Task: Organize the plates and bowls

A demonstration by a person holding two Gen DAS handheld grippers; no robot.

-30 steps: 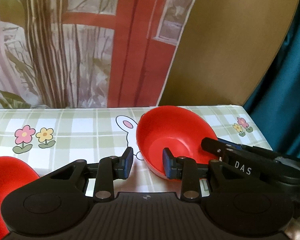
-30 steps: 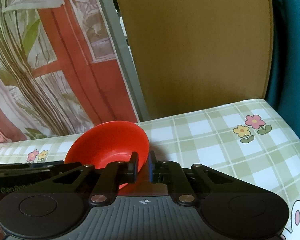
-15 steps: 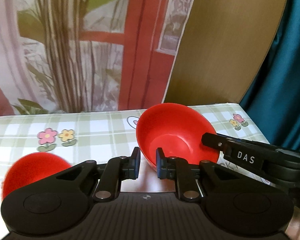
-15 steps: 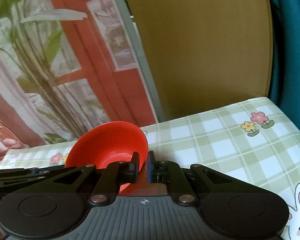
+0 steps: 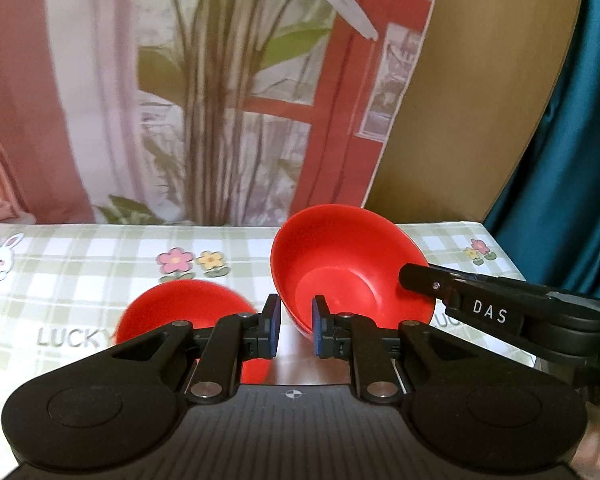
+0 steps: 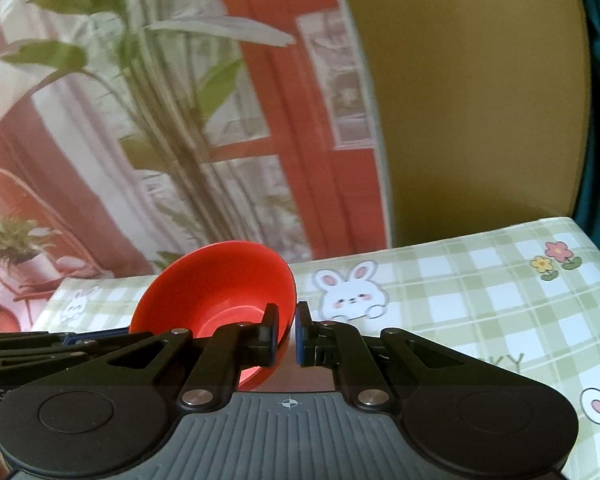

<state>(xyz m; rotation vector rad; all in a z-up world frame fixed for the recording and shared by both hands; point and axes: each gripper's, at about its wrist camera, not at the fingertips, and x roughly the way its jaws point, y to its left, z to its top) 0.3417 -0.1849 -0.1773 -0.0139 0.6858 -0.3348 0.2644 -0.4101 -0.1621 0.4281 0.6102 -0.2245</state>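
Note:
My right gripper [image 6: 287, 334] is shut on the near rim of a red bowl [image 6: 220, 284], which it holds tilted above the checked tablecloth [image 6: 480, 280]. In the left wrist view that same bowl [image 5: 340, 268] hangs just beyond my left gripper [image 5: 296, 326], and the right gripper's finger [image 5: 460, 300] clamps its right rim. The left gripper's jaws stand a narrow gap apart with nothing gripped between them. A second red bowl [image 5: 180, 308] rests on the tablecloth [image 5: 80, 252] to the left, partly hidden behind the left finger linkage.
A printed backdrop with a plant and red window frames [image 5: 220, 100] hangs behind the table. A brown board [image 5: 480, 100] leans at the back right beside a teal curtain [image 5: 572, 180]. The table's right edge [image 5: 504, 256] runs close to the held bowl.
Both views have pulled back and swung left. The right gripper has kept its hold on the bowl. The left jaws have narrowed, and the second bowl now sits nearer the left gripper.

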